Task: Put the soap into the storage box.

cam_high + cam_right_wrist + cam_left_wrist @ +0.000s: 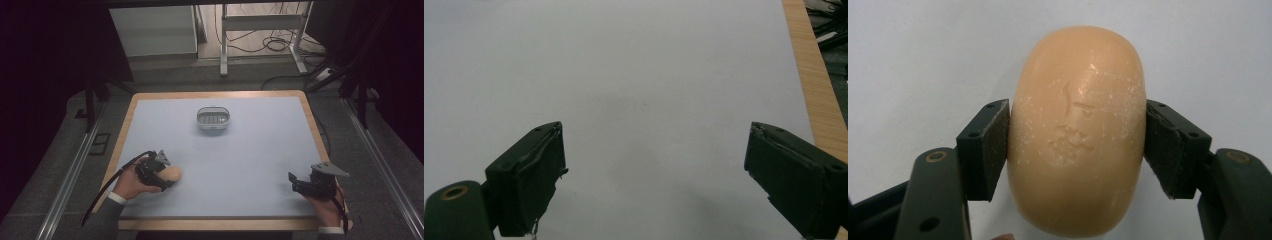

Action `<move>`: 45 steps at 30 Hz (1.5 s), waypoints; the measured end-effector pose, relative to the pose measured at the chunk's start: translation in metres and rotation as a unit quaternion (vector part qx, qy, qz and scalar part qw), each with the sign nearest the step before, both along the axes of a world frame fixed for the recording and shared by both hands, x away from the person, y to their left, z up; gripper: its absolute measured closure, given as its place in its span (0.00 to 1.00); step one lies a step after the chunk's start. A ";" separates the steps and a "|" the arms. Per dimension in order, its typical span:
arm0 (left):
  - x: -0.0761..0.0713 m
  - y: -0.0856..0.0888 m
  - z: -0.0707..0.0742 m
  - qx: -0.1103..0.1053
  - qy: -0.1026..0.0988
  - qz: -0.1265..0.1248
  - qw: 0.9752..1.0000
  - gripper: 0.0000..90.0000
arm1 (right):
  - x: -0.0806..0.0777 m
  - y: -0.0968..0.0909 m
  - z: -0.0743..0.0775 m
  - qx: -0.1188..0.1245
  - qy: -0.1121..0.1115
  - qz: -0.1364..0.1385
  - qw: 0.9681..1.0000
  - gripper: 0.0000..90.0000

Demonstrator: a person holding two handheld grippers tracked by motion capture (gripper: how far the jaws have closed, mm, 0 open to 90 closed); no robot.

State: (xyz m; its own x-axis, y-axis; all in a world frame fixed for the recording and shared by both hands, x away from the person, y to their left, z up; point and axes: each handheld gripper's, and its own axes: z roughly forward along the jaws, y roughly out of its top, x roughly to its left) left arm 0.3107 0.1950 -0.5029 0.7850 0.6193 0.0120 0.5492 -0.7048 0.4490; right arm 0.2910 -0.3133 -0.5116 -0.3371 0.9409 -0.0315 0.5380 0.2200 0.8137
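**A:** What's on the table (pixel 150 107)?

**B:** Pale blue top w/ a wooden rim. Near the person's left, a peach-coloured oval bar of soap (pixel 172 174). Farther back, about centre, a small grey soap dish (pixel 213 119) w/ a slotted floor, well apart from the soap.

**A:** And the left gripper (pixel 167 175)?

**B:** Clamped on the soap. In the left gripper view both black pads (pixel 990 145) press its two long sides; the bar fills the gap btw them. Its lower end is cut off by the frame edge. An embossed mark on the soap's face is worn and can't be read. Can't tell whether the soap rests on the table or is just above it.

**A:** Seen from above?

**B:** The left hand (pixel 131 184) and gripper body cover about half the bar; only the far end sticks out.

**A:** The right gripper (pixel 295 181)?

**B:** Near the table's right front corner, jaws spread wide, nothing btw them. In the right gripper view, bare blue surface w/ a strip of wooden rim at the edge. The right hand (pixel 325 206) is partly cut off by the frame bottom.

**A:** Surroundings?

**B:** Dark; cables (pixel 272 44) on the floor beyond the table, details hard to make out.
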 end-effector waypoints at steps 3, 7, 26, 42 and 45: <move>0.001 0.001 0.001 -0.006 -0.002 0.001 1.000 0.36 | 0.000 0.000 0.000 0.000 0.000 0.000 1.000 0.10; 0.002 0.000 -0.001 -0.005 -0.004 0.002 1.000 0.36 | 0.001 0.000 -0.001 -0.001 0.002 -0.001 1.000 0.10; 0.007 0.007 0.007 -0.016 -0.015 0.012 1.000 0.36 | 0.001 -0.001 -0.002 -0.002 0.002 -0.006 1.000 0.10; 0.014 0.005 0.017 -0.019 -0.030 0.017 0.999 0.36 | 0.001 -0.004 -0.001 -0.001 0.002 -0.009 1.000 0.10; 0.016 0.006 0.019 -0.019 -0.033 0.018 0.999 0.36 | 0.001 -0.004 -0.001 -0.001 0.002 -0.009 1.000 0.10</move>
